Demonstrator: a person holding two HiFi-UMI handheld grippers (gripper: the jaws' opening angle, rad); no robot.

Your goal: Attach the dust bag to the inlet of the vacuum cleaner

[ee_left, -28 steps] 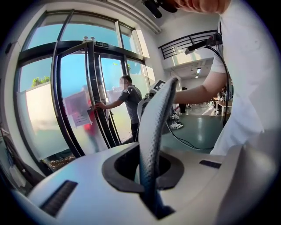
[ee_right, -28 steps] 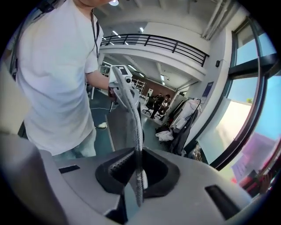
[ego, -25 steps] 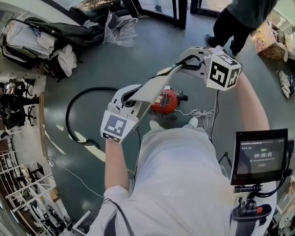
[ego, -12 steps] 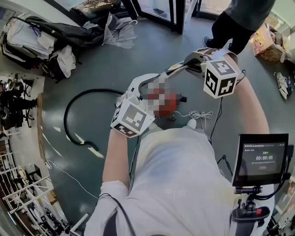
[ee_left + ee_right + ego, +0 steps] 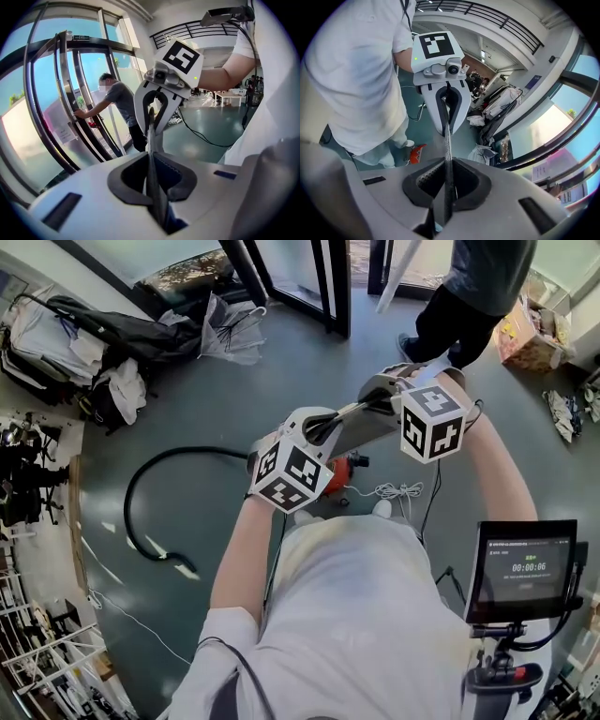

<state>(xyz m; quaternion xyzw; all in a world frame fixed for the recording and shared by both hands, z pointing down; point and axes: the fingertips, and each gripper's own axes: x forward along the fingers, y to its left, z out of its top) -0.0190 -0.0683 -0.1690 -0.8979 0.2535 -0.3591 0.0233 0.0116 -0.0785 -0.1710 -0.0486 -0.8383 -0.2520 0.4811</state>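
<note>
Mid-air regrip over the vacuum: my left tool [image 5: 151,180] has let go, slid up the dust bag [image 5: 364,432] and has just been closing again. In the left gripper view its pads are now pinched on the bag's thin edge. A second ago this tool sat low and out to the left with the bag stretched long between my hands. Now it has come in close to my right tool [image 5: 447,185], which is clenched on the opposite edge of the same bag. The bag hangs in the air between the two tools, directly above the red vacuum cleaner [image 5: 338,474] standing on the floor [image 5: 206,399], and well clear of it. The black hose [image 5: 141,498] curls away to the left. I judge that the shorter span gives me firmer control of the bag for lowering it toward the inlet, which I cannot make out from here. Attachment has not yet begun.
</note>
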